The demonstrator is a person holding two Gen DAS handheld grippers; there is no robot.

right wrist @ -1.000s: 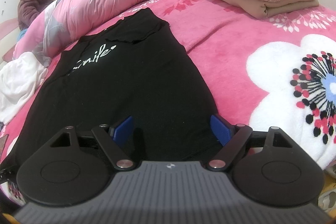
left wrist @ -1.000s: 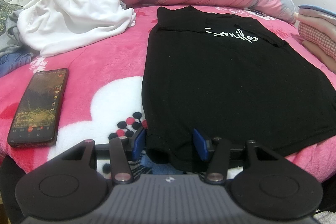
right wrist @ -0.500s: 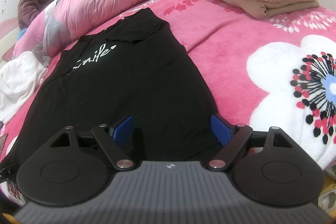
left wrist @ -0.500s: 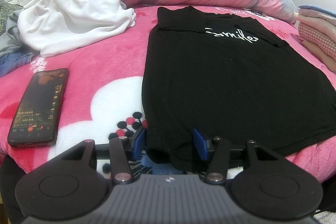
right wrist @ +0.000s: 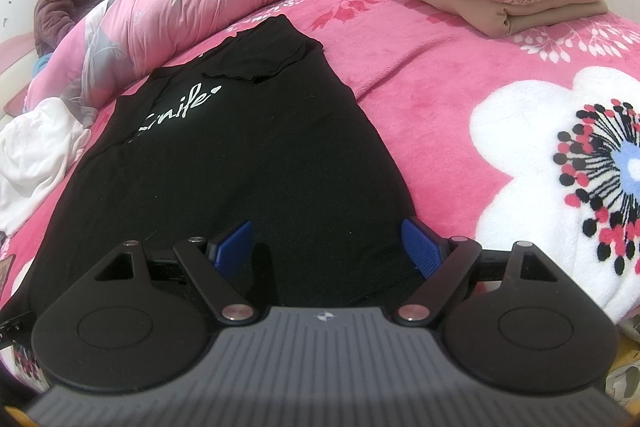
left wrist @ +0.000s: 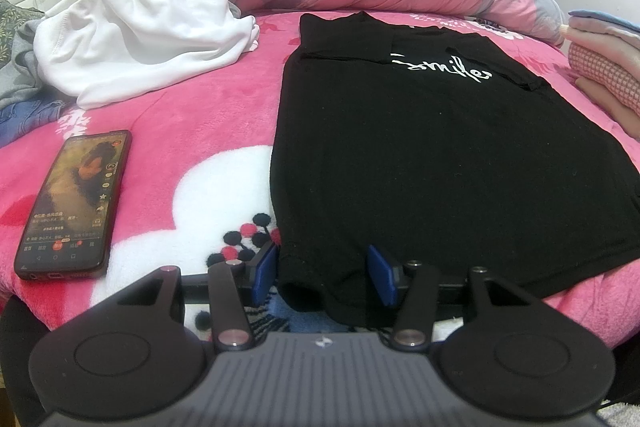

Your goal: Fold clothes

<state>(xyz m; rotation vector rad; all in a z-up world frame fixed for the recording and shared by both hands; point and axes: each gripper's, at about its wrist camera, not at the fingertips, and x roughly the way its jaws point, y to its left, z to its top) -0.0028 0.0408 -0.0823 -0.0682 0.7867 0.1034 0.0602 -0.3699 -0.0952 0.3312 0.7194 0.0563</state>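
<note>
I hold both grippers spread at the black T-shirt [left wrist: 420, 155] hem: left gripper [left wrist: 324, 273] straddling its left corner, right gripper [right wrist: 328, 247] its right corner

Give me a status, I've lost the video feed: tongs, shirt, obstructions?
Left tongs and right tongs open, straddling hem corners. Black shirt flat, sleeves folded in. Phone beside it, clear.

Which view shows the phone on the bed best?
The left wrist view: the phone lies whole, screen lit, left of the black shirt. The right wrist view shows at most a dark sliver at its left edge.
</note>
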